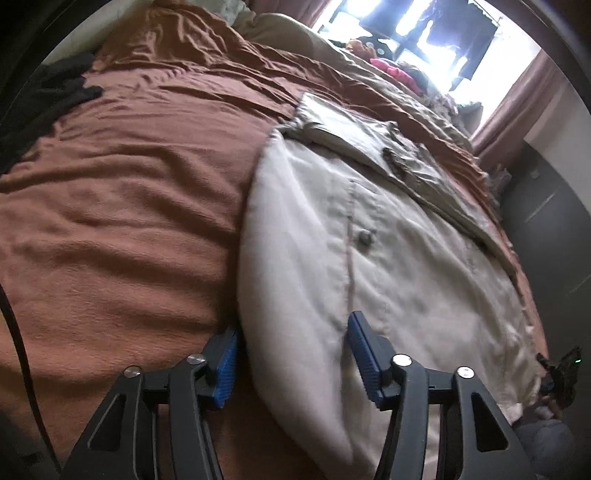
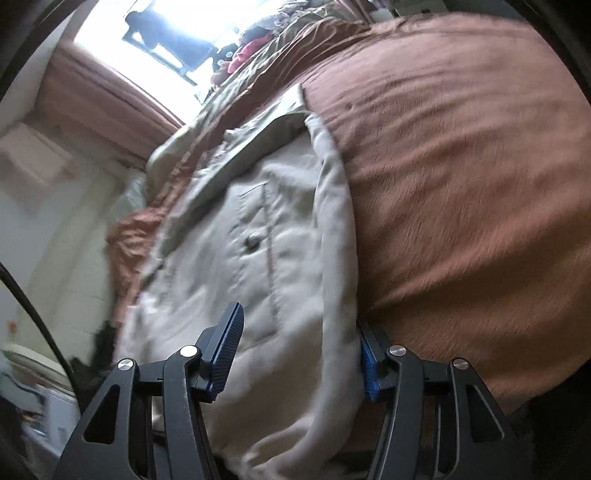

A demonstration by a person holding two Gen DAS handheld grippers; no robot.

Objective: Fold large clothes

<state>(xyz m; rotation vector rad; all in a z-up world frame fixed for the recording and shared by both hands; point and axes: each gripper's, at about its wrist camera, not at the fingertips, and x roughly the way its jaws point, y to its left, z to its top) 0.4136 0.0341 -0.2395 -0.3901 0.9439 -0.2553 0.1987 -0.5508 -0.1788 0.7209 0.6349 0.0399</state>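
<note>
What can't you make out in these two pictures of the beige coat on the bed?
- Coat hem: left wrist view, cut off at the bottom edge behind the left gripper.
- Window: left wrist view, glare washes out what lies outside.
- Clothes pile: right wrist view, too small and blurred to sort.

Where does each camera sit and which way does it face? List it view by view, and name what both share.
Left wrist: on the left gripper, looking down its fingers along the beige coat's left edge on the brown blanket, toward the window; only its own fingers show.
Right wrist: on the right gripper, looking along the coat's other edge; only its own fingers show.
Shared: coat, its dark button, blanket, window.
</note>
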